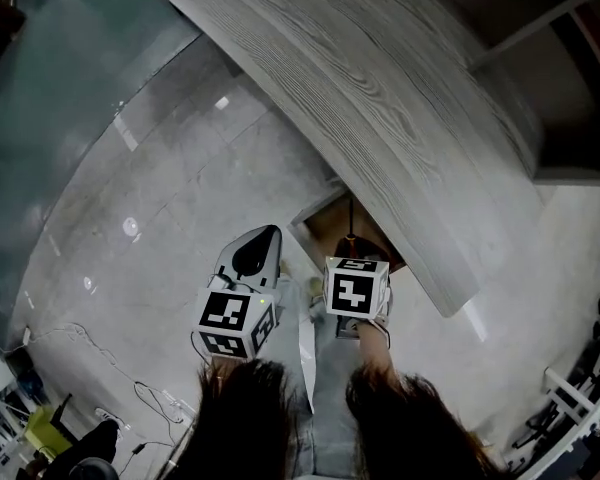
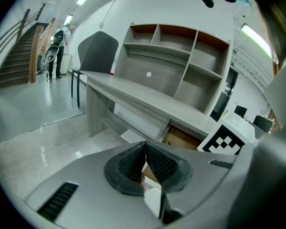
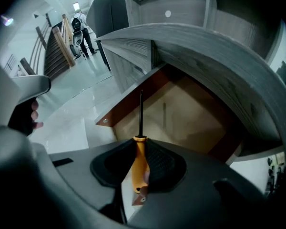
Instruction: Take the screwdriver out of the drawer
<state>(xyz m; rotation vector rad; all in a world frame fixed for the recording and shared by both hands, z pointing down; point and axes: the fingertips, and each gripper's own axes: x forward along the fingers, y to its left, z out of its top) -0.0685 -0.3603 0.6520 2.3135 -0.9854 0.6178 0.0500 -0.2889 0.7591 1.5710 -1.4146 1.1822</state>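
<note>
The right gripper (image 3: 141, 170) has its fingers clamped on the screwdriver (image 3: 140, 113) by the orange handle, over the open drawer (image 3: 190, 118) and seemingly almost out, while the left gripper (image 2: 145, 163) is pinched together, empty.

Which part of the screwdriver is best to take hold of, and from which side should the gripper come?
Grip the thick orange handle, not the thin black shaft, which may slip. Come from the handle end, in line with the tool. The right gripper is shut on the screwdriver this way, shaft pointing over the open drawer.
</note>
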